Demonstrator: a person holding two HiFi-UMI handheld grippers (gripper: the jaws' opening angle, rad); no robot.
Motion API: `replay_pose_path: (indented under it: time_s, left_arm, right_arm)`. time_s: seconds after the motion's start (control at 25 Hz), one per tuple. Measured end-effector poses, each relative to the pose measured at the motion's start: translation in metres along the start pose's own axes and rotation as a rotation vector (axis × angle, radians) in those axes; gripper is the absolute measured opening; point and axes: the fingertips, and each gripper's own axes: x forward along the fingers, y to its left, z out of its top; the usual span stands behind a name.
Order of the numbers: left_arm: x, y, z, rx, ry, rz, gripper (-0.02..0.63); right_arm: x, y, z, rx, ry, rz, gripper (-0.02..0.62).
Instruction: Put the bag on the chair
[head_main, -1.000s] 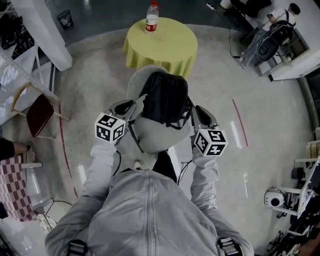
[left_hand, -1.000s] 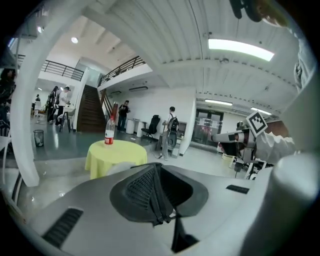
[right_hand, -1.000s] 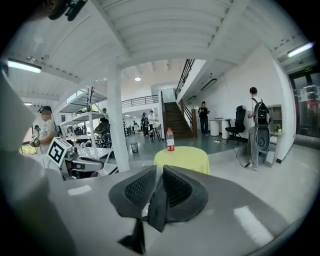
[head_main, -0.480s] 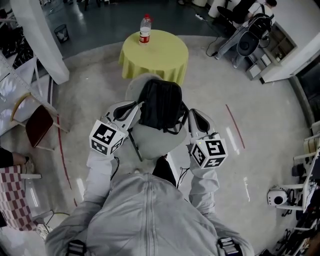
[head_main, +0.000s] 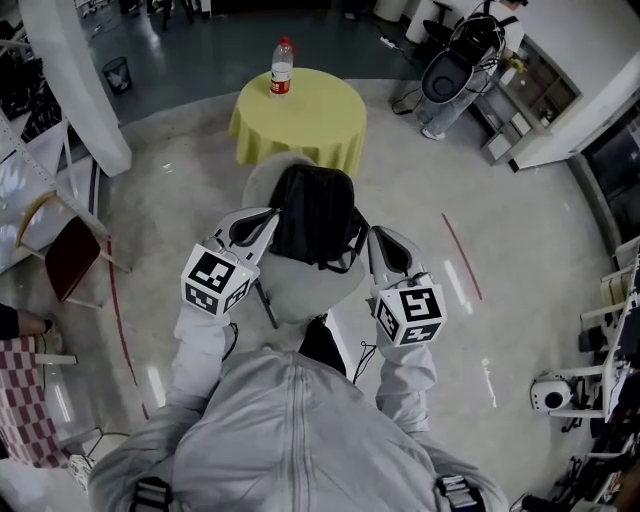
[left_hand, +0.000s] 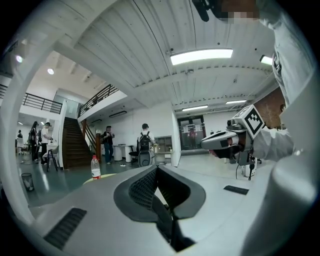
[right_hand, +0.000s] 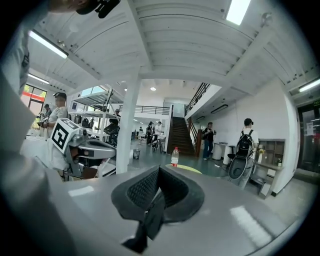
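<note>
A black bag (head_main: 312, 215) lies over the pale grey round chair (head_main: 300, 285) right in front of me. My left gripper (head_main: 268, 222) is at the bag's left side and my right gripper (head_main: 372, 245) at its right side. In the left gripper view the left gripper (left_hand: 156, 172) has its mesh pads together, and a black strap (left_hand: 167, 225) runs down out of the seam. The right gripper (right_hand: 159, 175) is likewise shut, with a black strap (right_hand: 150, 220) hanging from between its pads. Whether the bag's full weight rests on the seat I cannot tell.
A round table with a yellow cloth (head_main: 300, 125) stands just beyond the chair, a bottle (head_main: 281, 68) on it. A red-seated chair (head_main: 70, 255) and a white column (head_main: 75, 90) are at the left. Shelving and equipment (head_main: 552, 392) line the right side. People stand far off near a staircase (left_hand: 70, 145).
The table and chair have drifted up and left in the head view. Both grippers stay at the bag's sides; the right one sits a little lower.
</note>
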Motion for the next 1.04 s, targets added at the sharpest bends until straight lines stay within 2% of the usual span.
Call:
replay_pose_path:
  time_s: [0.24, 1.04]
  left_arm:
    - [0.002, -0.010, -0.001, -0.006, 0.003, -0.018, 0.006]
    - [0.018, -0.013, -0.017, -0.053, 0.046, -0.034, 0.006]
  right_arm:
    - [0.000, 0.005, -0.003, -0.020, 0.016, 0.018, 0.011]
    - [-0.001, -0.011, -0.022, 0.001, 0.048, -0.021, 0.011]
